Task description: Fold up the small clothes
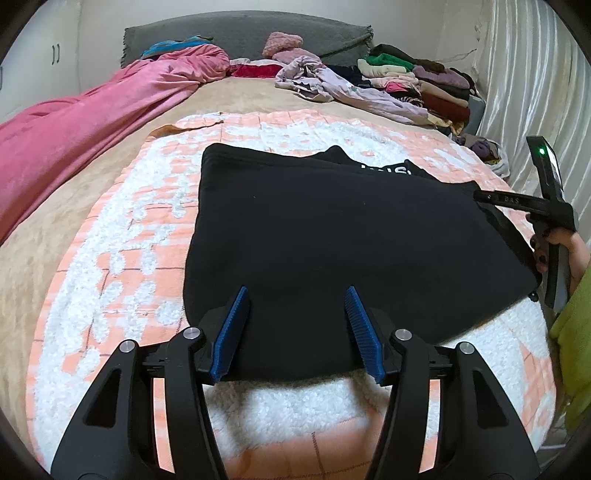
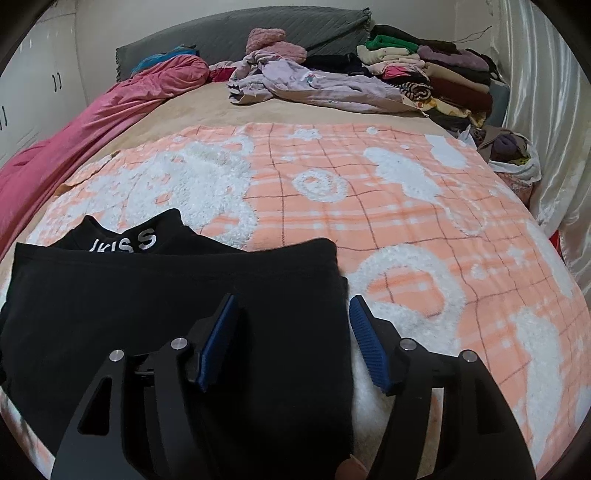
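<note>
A black garment (image 1: 332, 236) with white lettering lies folded flat on an orange-and-white checked blanket (image 1: 122, 236) on the bed. My left gripper (image 1: 297, 295) is open and empty, its blue pads over the garment's near edge. My right gripper (image 2: 291, 306) is open and empty over the garment's right edge (image 2: 184, 314); it also shows in the left wrist view (image 1: 480, 195) at the garment's far right side. The white letters (image 2: 123, 242) show on the layer under the fold.
A pink duvet (image 1: 92, 122) runs along the left of the bed. Loose lilac clothes (image 2: 306, 83) and a stack of folded clothes (image 2: 436, 74) lie at the back right. A grey headboard cushion (image 1: 240, 33) stands behind. A white curtain (image 2: 554, 110) hangs at the right.
</note>
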A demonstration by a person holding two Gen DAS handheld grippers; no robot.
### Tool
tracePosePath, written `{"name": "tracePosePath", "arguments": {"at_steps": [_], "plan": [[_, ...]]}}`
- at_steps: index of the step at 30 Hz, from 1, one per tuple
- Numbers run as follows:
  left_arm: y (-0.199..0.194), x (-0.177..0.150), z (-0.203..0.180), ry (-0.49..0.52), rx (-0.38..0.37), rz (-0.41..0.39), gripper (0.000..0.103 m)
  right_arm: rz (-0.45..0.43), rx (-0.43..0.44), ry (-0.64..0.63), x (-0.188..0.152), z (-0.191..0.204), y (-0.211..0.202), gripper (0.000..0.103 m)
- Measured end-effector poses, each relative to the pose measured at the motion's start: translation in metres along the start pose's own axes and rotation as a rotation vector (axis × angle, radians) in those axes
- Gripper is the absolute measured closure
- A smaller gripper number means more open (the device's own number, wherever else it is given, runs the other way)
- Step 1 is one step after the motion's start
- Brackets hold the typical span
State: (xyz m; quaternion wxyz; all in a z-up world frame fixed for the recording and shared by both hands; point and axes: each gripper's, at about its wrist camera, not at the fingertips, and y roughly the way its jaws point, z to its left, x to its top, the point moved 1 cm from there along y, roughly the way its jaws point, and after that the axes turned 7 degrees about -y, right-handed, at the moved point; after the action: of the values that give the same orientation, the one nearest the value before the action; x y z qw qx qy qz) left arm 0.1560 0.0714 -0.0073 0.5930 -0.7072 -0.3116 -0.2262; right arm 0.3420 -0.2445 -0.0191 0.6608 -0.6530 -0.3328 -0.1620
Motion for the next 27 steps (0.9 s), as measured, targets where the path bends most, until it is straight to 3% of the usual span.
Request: {"name": "tracePosePath", "arguments": {"at_steps": [13, 17, 22, 27], "plan": [[-0.009, 0.002, 0.0, -0.004, -0.002, -0.015, 0.044, -0.02, 0.011, 0.048, -0.015, -0.007, -0.023, 0.032], [-0.015, 0.003, -0.001, -0.002, 0.0, -0.027, 0.037, -0.033, 0.018, 0.054, -0.019, -0.004, -0.032, 0.024], [-0.022, 0.005, -0.001, 0.007, -0.004, -0.04, 0.018, -0.068, 0.037, 0.063, -0.023, 0.003, -0.053, 0.013], [-0.024, 0.005, 0.0, 0.01, 0.007, -0.046, 0.012, -0.109, 0.057, 0.075, -0.024, 0.008, -0.071, 0.011]]}}
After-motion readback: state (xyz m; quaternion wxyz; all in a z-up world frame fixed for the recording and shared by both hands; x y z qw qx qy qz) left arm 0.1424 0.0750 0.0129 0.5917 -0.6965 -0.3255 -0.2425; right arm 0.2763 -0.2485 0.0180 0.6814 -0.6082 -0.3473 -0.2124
